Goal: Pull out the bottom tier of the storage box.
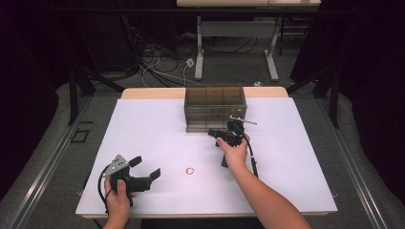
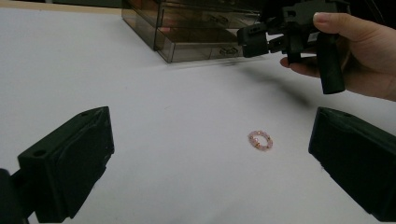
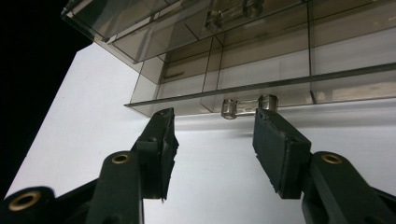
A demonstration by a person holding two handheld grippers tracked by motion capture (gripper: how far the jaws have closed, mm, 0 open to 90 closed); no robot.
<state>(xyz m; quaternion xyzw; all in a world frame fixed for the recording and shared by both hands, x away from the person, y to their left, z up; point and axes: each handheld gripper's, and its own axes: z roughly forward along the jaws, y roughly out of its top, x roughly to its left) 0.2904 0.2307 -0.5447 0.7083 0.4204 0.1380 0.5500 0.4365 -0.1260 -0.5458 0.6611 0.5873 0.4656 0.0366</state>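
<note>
While the left claw [image 1: 145, 168] rests wide apart and empty near the worktop's [image 1: 296, 157] front left, a small pink beaded ring [image 1: 190, 170] lies on the white surface just beyond it. The right claw [image 3: 212, 135] is parted and grips nothing, its tips just short of the clear handle [image 3: 249, 106] on the bottom drawer of the smoky drawer box [image 1: 215, 107]

The left gripper [image 1: 145, 168] rests low near the table's front-left, jaws spread wide, gripped by the left hand [image 1: 118, 194]. The right gripper [image 1: 220, 134] is held forward on an outstretched forearm, its 2 jaws parted with nothing between them.
</note>
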